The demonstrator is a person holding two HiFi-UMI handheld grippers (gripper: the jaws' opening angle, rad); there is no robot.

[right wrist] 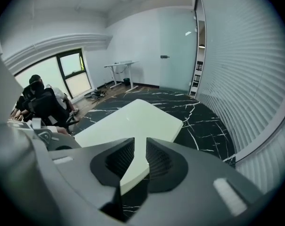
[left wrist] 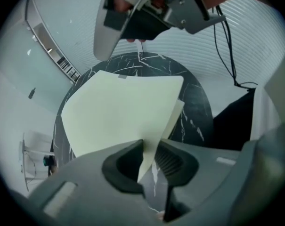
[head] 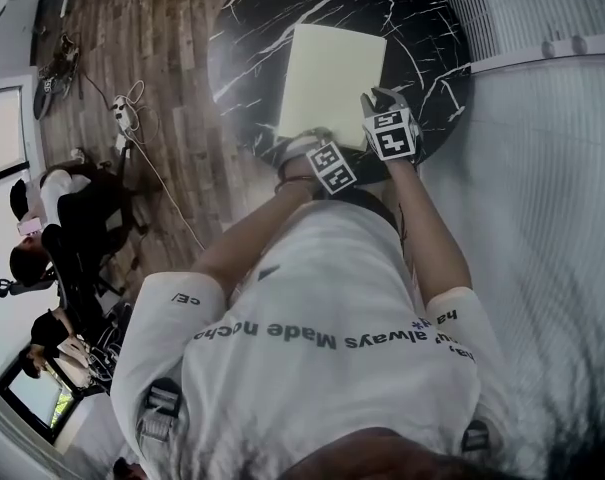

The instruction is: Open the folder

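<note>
1. The folder [head: 332, 78], pale yellow-green, is lying on the round black marble worktop [head: 422, 28] with one short edge facing the person.
2. The left gripper [head: 302, 142] is sitting at the folder's near-left corner and pointing steeply down.
3. In the left gripper view, the left gripper [left wrist: 149, 157] is clamping on the folder's cover [left wrist: 118, 112]. The cover's corner is running down between the two pads.
4. The cover is curling up off the lower leaf [left wrist: 178, 113], which is showing as a thin strip along its right edge. The folder is only starting to part at that corner and is lying flat elsewhere.
5. The right gripper [head: 376, 100] is hanging over the folder's near-right corner, just beside the left one.
6. In the right gripper view, the right gripper [right wrist: 135, 159] is released. Its jaws are standing a little apart, with the folder's corner showing in the gap below and nothing pinched.
7. The left gripper view is also catching the right gripper [left wrist: 133, 22] overhead, clear of the worktop.
8. Seated people [head: 62, 228] are sitting on the wood floor [head: 162, 68] side, well apart from the worktop.
</note>
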